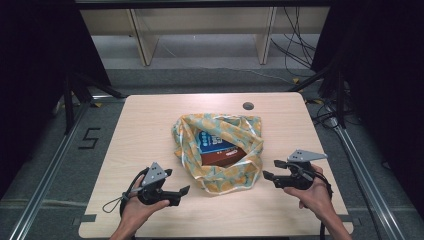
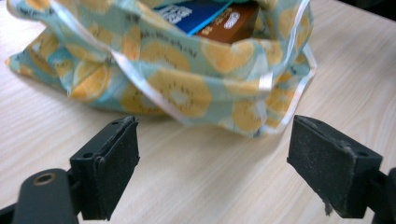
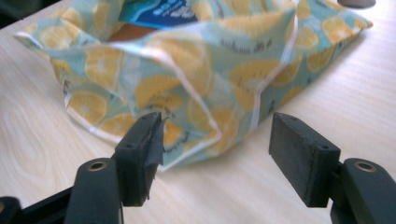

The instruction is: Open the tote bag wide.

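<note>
We start at the left gripper (image 1: pixel 176 190): its two black jaws stand wide apart with nothing between them, just above the bare wood. In the left gripper view its pads (image 2: pixel 111 165) frame the tabletop, and the bag (image 2: pixel 187 74) lies just beyond them, not touching. The left hand (image 1: pixel 140 202) holds this gripper at about 7 o'clock on the table (image 1: pixel 150 125).

The right gripper (image 1: pixel 272 170) also has its jaws spread and empty. In the right gripper view one of its pads (image 3: pixel 140 154) sits close in front of the bag's near corner, though we cannot tell whether it touches the cloth. The right hand (image 1: pixel 315 192) holds this gripper at about 4 o'clock.

Between the two grippers, at the table's centre, the bag rests open-mouthed. It is pale teal cloth printed with orange fruit slices and edged in white trim. Small dark writing runs across the print, but it is too small for us to read. Inside we see a blue box (image 1: pixel 215 142) with white lettering and, just beside it toward 5 o'clock, a brown box (image 1: pixel 225 157) bearing a small white label; neither can be read.

At 12 o'clock a round hole (image 1: pixel 248 106) sits in the tabletop. On the floor at 9 o'clock, black tape forms a "5" (image 1: pixel 89 138).
</note>
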The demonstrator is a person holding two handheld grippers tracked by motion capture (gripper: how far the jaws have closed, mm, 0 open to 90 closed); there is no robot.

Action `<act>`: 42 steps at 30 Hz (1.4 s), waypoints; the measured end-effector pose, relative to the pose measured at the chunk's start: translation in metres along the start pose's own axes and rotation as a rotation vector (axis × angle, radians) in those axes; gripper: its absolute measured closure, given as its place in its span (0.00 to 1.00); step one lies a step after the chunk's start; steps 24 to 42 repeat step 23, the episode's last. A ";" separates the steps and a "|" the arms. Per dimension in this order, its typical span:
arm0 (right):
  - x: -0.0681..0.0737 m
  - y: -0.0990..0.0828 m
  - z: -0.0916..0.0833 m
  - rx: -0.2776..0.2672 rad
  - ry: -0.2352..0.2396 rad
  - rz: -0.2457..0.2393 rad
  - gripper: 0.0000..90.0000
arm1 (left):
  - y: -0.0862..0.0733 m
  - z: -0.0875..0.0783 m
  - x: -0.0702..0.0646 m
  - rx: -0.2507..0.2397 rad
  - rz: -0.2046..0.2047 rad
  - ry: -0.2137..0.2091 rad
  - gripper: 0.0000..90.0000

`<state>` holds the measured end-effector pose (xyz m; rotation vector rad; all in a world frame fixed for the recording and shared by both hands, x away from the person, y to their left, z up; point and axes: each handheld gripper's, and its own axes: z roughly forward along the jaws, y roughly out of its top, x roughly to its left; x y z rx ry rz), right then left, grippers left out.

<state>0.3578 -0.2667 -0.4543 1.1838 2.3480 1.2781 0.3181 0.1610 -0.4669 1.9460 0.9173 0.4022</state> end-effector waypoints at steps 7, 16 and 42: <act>0.002 -0.019 -0.006 -0.005 -0.013 0.013 0.39 | -0.013 -0.002 -0.001 0.004 0.011 0.007 0.17; 0.002 -0.035 -0.004 0.024 -0.018 0.010 0.39 | -0.021 0.002 0.003 0.038 0.040 0.030 0.17; -0.001 -0.038 0.000 0.038 -0.030 0.007 0.38 | -0.027 0.007 0.011 0.044 0.003 0.058 0.17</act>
